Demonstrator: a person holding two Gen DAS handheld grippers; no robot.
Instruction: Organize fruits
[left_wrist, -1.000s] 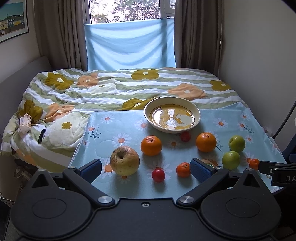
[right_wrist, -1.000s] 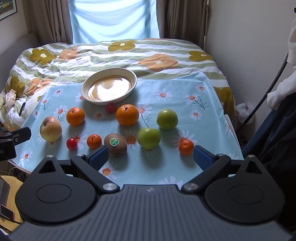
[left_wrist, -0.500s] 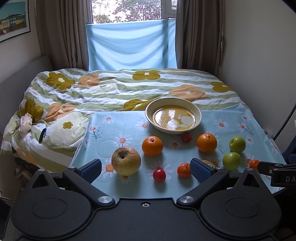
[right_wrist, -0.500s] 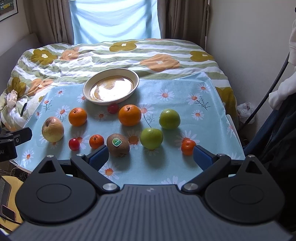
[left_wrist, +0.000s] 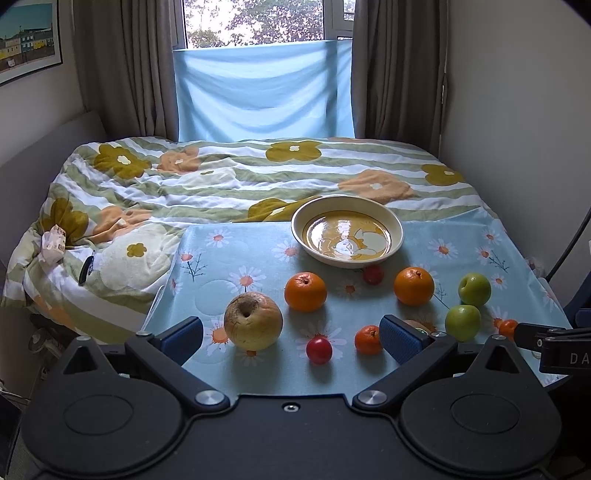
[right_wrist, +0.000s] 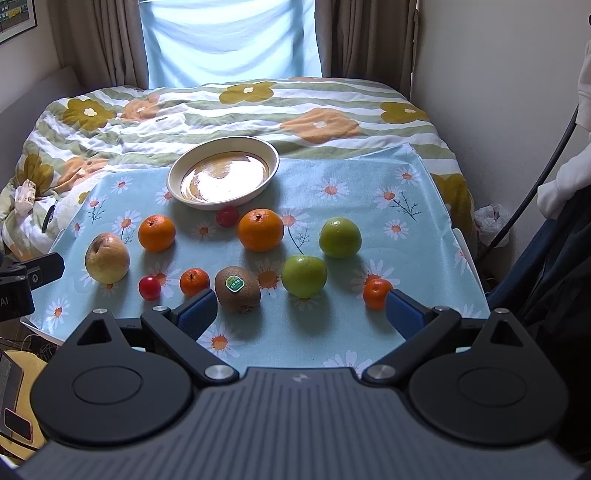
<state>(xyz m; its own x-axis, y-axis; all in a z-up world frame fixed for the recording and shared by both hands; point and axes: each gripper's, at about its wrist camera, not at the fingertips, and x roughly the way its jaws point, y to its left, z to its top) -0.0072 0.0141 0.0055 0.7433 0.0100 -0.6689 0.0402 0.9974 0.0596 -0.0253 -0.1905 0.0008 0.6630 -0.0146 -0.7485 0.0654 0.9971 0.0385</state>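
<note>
Both grippers' fingers stand apart, empty; the kiwi (right_wrist: 237, 288) lies just ahead of the right gripper (right_wrist: 300, 315), toward its left finger; the bowl (right_wrist: 173, 181) sits beyond, toward the cloth's far edge.

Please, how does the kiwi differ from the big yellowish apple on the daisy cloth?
Colour: the kiwi is brown and matt, the yellowish apple pale yellow with brown marks.
Size: the kiwi looks smaller than the apple.
Label: the kiwi bears a green sticker; no sticker shows on the apple.
Place: the kiwi lies near the middle of the front row, the apple at the row's left end.
Both rest loose on the daisy cloth, outside the bowl, untouched by either gripper.
</note>
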